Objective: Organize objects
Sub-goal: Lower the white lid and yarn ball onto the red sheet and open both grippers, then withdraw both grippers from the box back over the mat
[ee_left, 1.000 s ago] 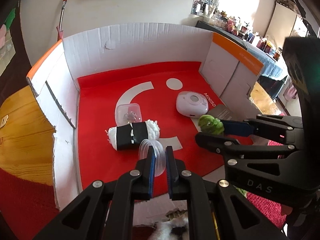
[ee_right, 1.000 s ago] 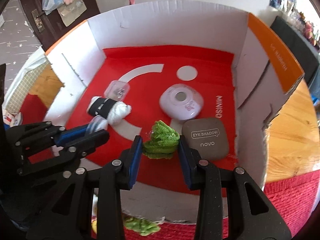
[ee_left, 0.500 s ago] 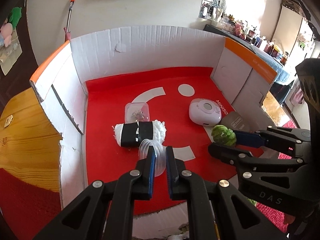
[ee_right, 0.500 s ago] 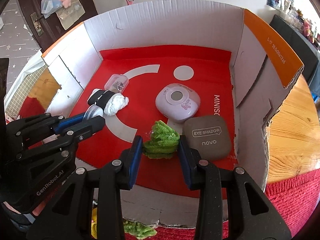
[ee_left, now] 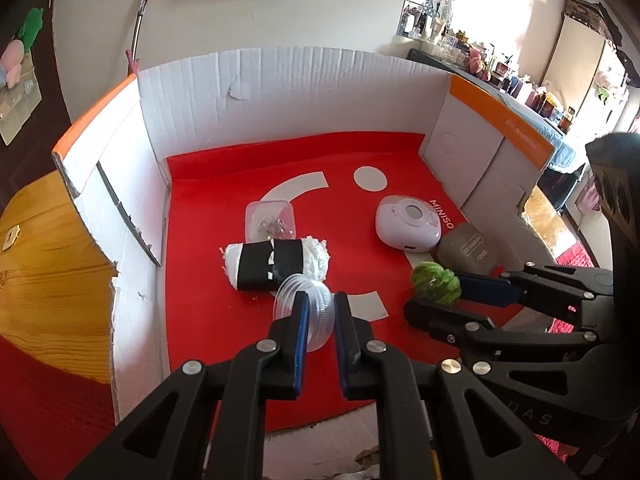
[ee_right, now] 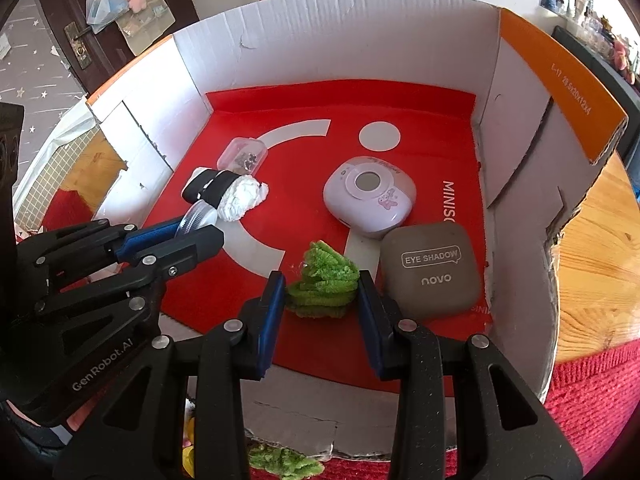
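Both your loads unmoved over the red-lined cardboard box [ee_left: 280,92]: left gripper [ee_left: 318,312] easing off clear ribbed plastic cup [ee_left: 316,312], right gripper [ee_right: 322,286] clamping green fuzzy bundle [ee_right: 324,280]; placement pending.

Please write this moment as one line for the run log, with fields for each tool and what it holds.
left tool: jaws opening, clear ridged lid between them | right tool: shut on green fuzzy bundle | place: over box with red floor
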Available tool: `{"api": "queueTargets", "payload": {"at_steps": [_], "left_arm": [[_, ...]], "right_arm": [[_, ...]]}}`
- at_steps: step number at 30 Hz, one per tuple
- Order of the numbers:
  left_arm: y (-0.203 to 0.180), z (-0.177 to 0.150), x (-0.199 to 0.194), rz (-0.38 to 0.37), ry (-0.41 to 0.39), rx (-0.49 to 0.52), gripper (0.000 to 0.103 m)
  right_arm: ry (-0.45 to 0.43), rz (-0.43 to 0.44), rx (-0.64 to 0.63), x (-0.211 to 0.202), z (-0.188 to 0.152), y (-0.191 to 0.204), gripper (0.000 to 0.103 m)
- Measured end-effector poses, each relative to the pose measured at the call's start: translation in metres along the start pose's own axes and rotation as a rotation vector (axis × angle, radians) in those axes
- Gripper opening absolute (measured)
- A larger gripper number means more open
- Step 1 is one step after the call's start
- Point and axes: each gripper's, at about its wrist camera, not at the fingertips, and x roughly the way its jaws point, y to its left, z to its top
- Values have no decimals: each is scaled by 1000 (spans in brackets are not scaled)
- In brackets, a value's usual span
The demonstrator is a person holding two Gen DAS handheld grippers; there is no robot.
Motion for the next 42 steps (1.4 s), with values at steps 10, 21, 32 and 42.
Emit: {"api": "queueTargets", "payload": {"at_steps": [10, 21, 32, 42], "left_arm": [[1, -1, 1, 1, 5, -6, 17], [7, -3, 4, 11, 15, -27, 24], [11, -6, 2, 28, 12, -40, 25], [10, -9, -6, 34, -1, -39, 34]], "right_arm": [[1, 15, 3, 6, -1, 3, 35], [-5, 33, 7, 3, 1, 3, 45], [-28, 37, 11, -8, -3, -1, 54], [-51, 41, 8, -16, -5, 1, 60]]}}
